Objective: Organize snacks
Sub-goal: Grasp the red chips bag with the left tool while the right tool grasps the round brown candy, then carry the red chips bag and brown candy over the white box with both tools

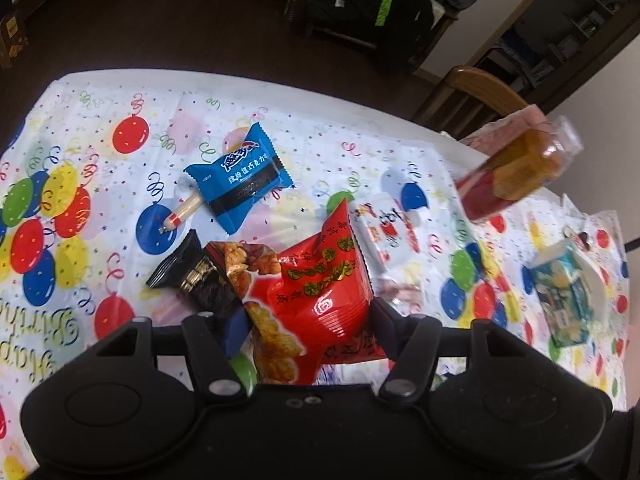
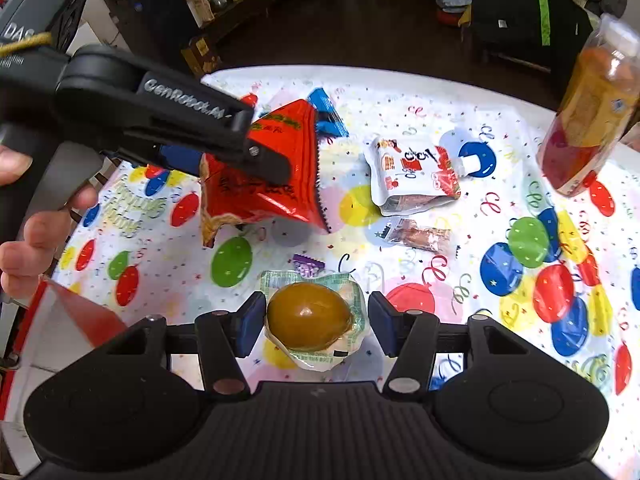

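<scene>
A: How do the left jaws stand?

B: The left gripper is pinching a red snack bag, which sits squarely between the two pads. In the right wrist view the left gripper carries the same red snack bag in the air, clear of the worktop, with a person's hand on the handle.

A: And the right jaws?

B: The right gripper has its jaws spread. A packaged brown egg lies on the worktop between them, with a gap on each side; neither pad touches it.

A: What lies farther out?

B: Under the left gripper, a black snack packet sits just left of the red bag, and beyond it a blue wafer packet lies partly over a small sausage stick. To the right is a white drink pouch, with a teal packet near the right edge. A tall jar with orange and red contents stands at the far right corner.

A: And past the egg?

B: A small purple wrapper just beyond it, then a small brown packet beside the white drink pouch. The jar is well apart, at the right.
</scene>
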